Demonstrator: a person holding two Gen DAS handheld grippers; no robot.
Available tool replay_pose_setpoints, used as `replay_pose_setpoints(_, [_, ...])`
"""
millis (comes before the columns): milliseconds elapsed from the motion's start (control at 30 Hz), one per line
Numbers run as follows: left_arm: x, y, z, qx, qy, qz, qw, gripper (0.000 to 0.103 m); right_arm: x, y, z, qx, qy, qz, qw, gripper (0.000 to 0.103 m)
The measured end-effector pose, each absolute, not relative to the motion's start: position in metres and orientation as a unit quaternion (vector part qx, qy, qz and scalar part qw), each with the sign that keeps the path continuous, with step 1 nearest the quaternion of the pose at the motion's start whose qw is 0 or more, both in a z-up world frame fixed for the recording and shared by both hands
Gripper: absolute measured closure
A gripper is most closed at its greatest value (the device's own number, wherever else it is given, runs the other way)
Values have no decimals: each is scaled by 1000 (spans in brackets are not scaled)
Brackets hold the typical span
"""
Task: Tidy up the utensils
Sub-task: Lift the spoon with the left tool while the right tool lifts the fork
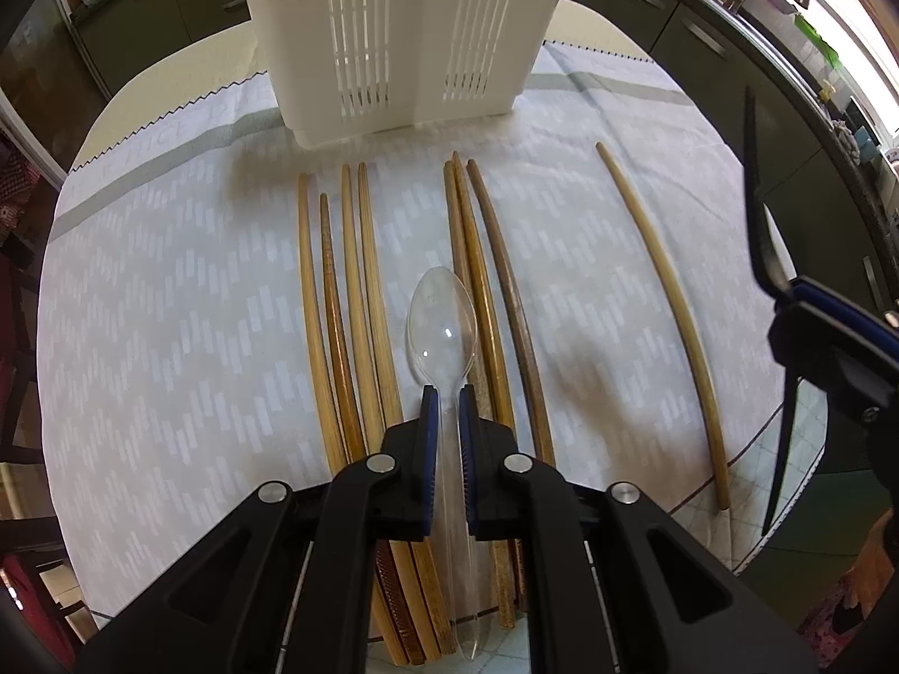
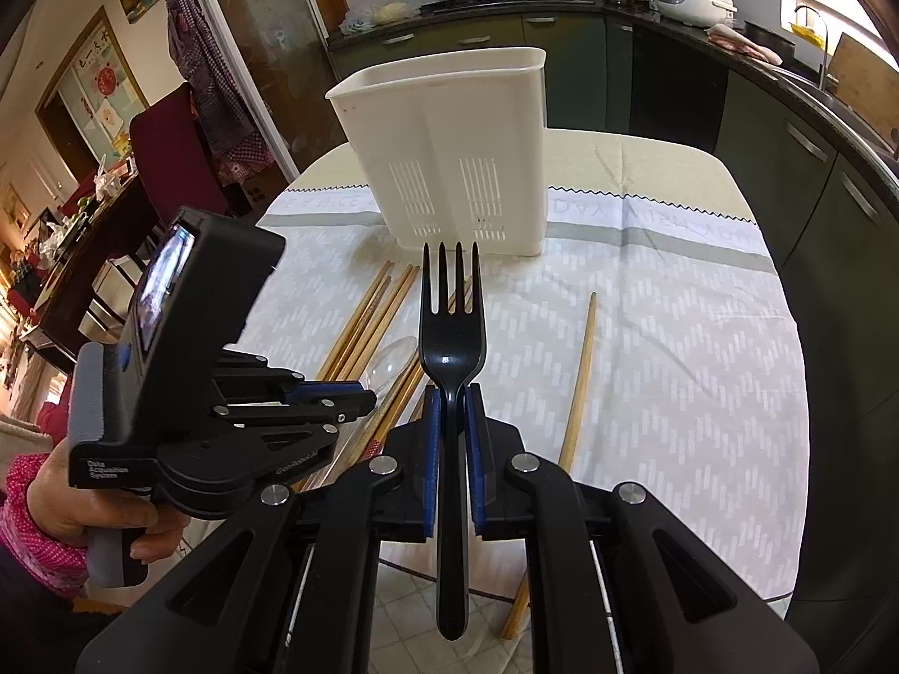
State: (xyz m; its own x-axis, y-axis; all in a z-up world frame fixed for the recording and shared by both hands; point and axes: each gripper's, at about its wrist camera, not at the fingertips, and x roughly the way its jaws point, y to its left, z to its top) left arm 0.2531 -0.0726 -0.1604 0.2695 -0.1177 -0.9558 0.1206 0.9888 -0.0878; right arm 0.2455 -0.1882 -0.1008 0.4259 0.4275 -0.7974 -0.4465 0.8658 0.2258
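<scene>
In the left wrist view my left gripper is shut on the handle of a clear plastic spoon, its bowl pointing ahead, low over several wooden chopsticks lying side by side on the cloth. A white slotted utensil holder stands upright beyond them. In the right wrist view my right gripper is shut on a black plastic fork, tines toward the holder, held above the table. The left gripper and spoon show at its left.
A single chopstick lies apart to the right. A pale patterned cloth covers the round table. A hand in a pink sleeve holds the left gripper. Dark kitchen cabinets curve behind, and a red chair stands at the far left.
</scene>
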Motion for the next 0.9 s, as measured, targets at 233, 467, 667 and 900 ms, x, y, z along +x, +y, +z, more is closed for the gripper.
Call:
replay_pose_setpoints(233, [254,-76,-166,12,606,-72,792,95,245,-188,-99,-9,468,259,845,94])
replay_pose_setpoints(467, [249,-79,-171,22,616,-67,785,89,246,-186,-100,-7,471,263,842,94])
replay_pose_setpoints(667, [242,-87,-174,37,611,-60,788,93,247,-185,-100,-5,471,266,841,94])
replay_pose_setpoints(900, [238,-79,-151,19,585,-64,809,94,246,-191,-93,5,458,264,849,94])
